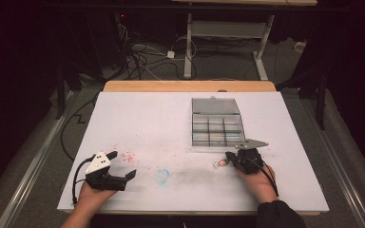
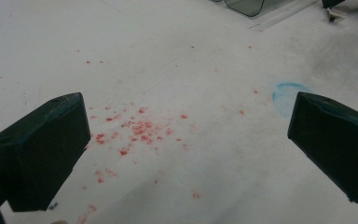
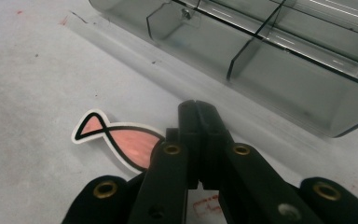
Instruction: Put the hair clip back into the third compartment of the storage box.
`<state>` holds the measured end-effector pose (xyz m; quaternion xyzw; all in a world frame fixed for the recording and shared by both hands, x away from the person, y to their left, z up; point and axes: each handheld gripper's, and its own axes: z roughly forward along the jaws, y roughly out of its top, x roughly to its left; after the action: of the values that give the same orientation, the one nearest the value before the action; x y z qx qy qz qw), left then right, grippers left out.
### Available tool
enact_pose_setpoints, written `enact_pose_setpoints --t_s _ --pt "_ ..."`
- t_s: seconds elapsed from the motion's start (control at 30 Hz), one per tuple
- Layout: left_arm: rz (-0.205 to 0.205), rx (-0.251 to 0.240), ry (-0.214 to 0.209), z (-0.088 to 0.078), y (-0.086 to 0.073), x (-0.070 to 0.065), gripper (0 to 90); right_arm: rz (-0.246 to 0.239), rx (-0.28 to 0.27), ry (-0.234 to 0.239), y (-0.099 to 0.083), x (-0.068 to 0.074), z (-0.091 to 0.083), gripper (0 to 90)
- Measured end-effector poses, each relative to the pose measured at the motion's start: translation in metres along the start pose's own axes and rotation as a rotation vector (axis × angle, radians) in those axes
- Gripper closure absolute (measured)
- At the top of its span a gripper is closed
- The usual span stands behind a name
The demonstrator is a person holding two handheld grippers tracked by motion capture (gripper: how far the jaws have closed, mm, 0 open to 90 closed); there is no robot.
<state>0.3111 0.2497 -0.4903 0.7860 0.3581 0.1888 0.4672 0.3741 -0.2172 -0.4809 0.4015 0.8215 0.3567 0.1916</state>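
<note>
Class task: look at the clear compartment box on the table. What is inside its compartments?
The compartments of the clear box that show look empty in the high view and the right gripper view, with only dividers visible. The fish sticker lies outside it on the table, partly covered by the shut right gripper.

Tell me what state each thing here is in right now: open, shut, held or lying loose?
Compartment box: lid open, compartments look empty.
Fish sticker: flat on the table, beside the shut jaws, partly hidden by them.
Left gripper: jaws wide open, nothing between them.
Right gripper: jaws shut.
</note>
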Motion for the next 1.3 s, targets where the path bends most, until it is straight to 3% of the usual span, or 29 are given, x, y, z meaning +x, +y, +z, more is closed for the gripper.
enact_pose_setpoints --t_s 0.27,0.77,0.97,1.13,1.3 --pt "0.005 0.002 0.001 0.0 0.0 -0.001 0.0 -0.011 0.011 0.025 -0.003 0.004 -0.004 90.0" --pt "0.009 0.003 0.001 0.0 0.0 -0.001 0.0 -0.031 0.015 0.102 -0.016 0.025 -0.019 90.0" --pt "0.011 0.005 0.0 0.0 0.0 -0.001 0.0 -0.04 0.02 0.108 -0.017 0.03 -0.021 90.0" --pt "0.015 0.007 -0.001 0.001 0.0 -0.001 0.0 0.009 -0.044 0.118 -0.015 0.025 -0.027 89.9" --pt "0.017 0.008 -0.001 0.001 0.0 -0.001 0.0 0.033 -0.083 0.154 -0.013 0.025 -0.026 75.7"
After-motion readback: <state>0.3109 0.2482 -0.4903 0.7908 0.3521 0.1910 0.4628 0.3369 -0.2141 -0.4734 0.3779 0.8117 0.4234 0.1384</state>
